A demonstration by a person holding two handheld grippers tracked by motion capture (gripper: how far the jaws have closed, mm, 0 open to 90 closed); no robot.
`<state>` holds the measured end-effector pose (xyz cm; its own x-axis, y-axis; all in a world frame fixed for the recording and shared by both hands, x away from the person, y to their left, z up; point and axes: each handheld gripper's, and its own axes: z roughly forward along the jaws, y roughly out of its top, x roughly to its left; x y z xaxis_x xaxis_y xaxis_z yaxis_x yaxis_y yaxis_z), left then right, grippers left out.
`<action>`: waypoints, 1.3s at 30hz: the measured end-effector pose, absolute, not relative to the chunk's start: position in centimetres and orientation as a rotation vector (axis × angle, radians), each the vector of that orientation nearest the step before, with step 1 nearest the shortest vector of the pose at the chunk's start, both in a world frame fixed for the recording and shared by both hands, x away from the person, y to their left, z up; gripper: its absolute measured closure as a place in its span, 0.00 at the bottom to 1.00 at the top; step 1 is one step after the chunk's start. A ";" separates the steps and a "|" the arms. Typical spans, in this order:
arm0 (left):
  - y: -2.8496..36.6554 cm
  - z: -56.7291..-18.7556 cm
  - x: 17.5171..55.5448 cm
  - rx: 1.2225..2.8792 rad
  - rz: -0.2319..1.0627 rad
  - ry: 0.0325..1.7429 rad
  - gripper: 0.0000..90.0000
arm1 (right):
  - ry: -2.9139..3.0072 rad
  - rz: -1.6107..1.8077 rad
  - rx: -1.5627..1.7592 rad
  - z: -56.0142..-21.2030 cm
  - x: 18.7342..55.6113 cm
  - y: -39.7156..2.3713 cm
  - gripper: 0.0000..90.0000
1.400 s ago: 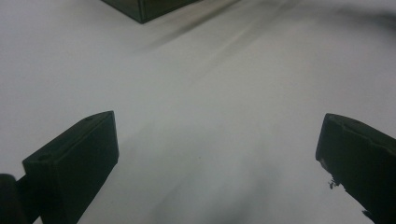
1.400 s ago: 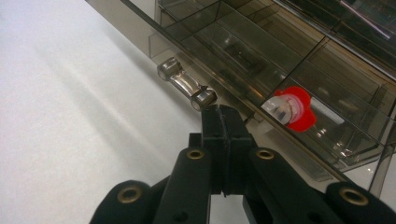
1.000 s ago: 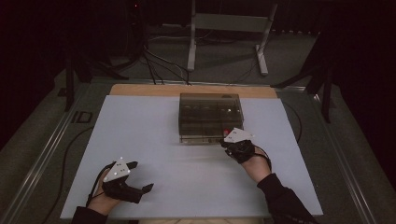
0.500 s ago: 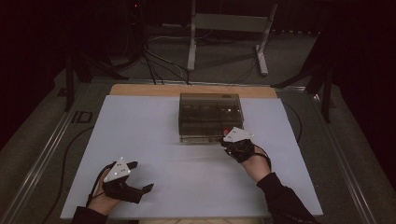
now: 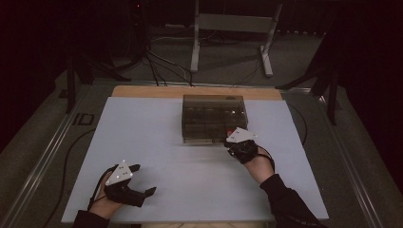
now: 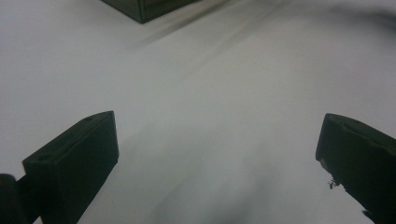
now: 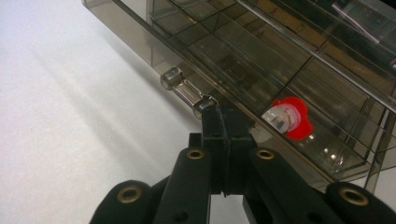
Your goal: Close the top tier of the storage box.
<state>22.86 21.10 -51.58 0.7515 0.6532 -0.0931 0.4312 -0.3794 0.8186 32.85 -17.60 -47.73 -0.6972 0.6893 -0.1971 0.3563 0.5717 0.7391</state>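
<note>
On the pale blue table mat (image 5: pixel 157 142), a smoked, see-through plastic box (image 5: pixel 214 117) sat toward the far middle, its inside split into small compartments. Seen from above, the person's 2 forearms came in from the near edge, each hand holding a black gripper topped by a grey 3-cornered plate.

The right gripper (image 5: pixel 234 142) rested against the near right corner of the box. In the right gripper view, the right gripper's 2 black jaws were pressed flat together, and their tips met the right end of a clear rod-shaped handle (image 7: pixel 186 91) that ran along the box's front wall. Whether the tips pinched that handle or only touched it could not be told. Just behind the front wall, in a compartment to the right of the jaws, lay a small red and white piece (image 7: pixel 288 117), perhaps a cap or plug.

The left gripper (image 5: pixel 143 179) lay near the front left of the mat, well apart from the box, held by the left hand (image 5: pixel 105 204). Its 2 jaws stood wide apart with nothing between them but bare mat. In the left gripper view, a dark corner of the box showed at the top edge.

A black cable trailed from each gripper.
</note>
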 end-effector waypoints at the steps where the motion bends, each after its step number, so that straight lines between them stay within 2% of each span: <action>1: 21.1 -51.6 22.9 2.031 0.306 0.817 0.00 | 2.336 0.952 0.836 -47.7 32.9 -17.6 1.00; 39: 21.1 -51.6 22.9 2.032 0.304 0.818 0.00 | 2.317 0.943 0.866 -47.8 33.9 -17.4 1.00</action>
<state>22.86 21.09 -51.59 0.7512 0.6533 -0.0942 0.4326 -0.3795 0.8178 33.92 -17.38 -47.79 -0.6789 0.7075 -0.1962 0.3695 0.5601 0.7414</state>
